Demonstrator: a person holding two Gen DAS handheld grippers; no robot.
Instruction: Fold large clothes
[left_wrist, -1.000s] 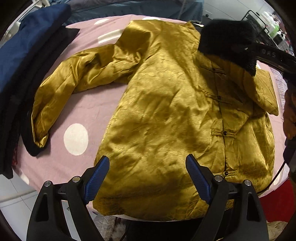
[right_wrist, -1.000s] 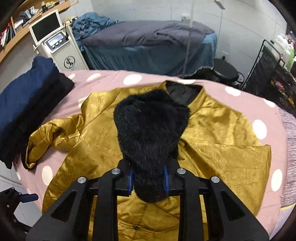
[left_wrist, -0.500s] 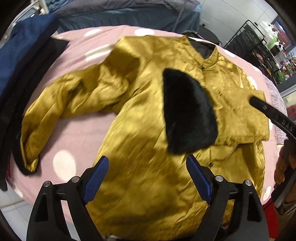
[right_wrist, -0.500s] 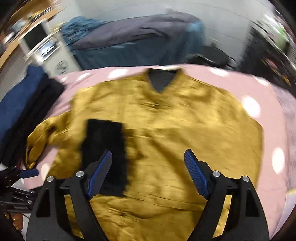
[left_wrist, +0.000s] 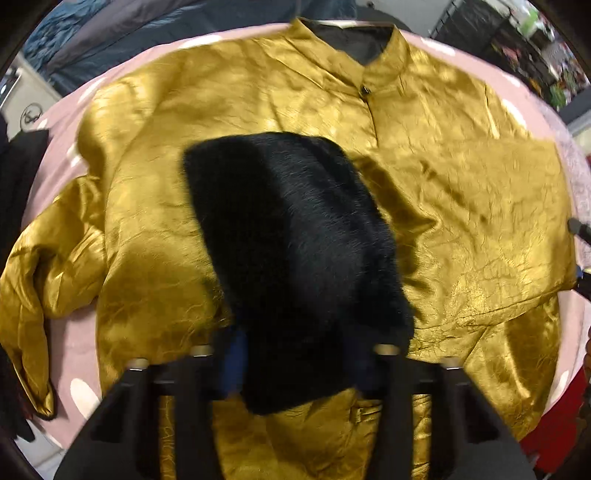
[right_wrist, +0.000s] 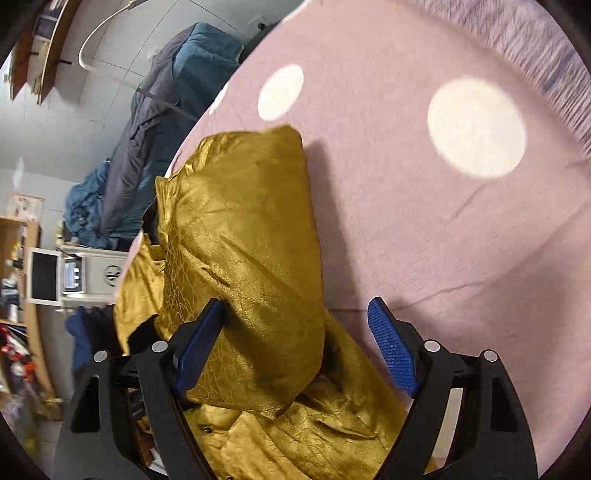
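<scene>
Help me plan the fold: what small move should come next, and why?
Probably finish closing the left hand-held gripper on the black fur cuff between its closing jaws, since that cuff lies skewed over the gold jacket; the right hand-held gripper hangs open.

A pink white-dotted bed cover (right_wrist: 424, 229) carries the spread gold jacket (left_wrist: 461, 206).

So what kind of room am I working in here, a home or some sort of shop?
Probably a beauty or massage salon, not a home. A treatment couch under blue-grey covers stands beyond the pink polka-dot bed, beside a white machine with a screen and a shelf of bottles.
</scene>
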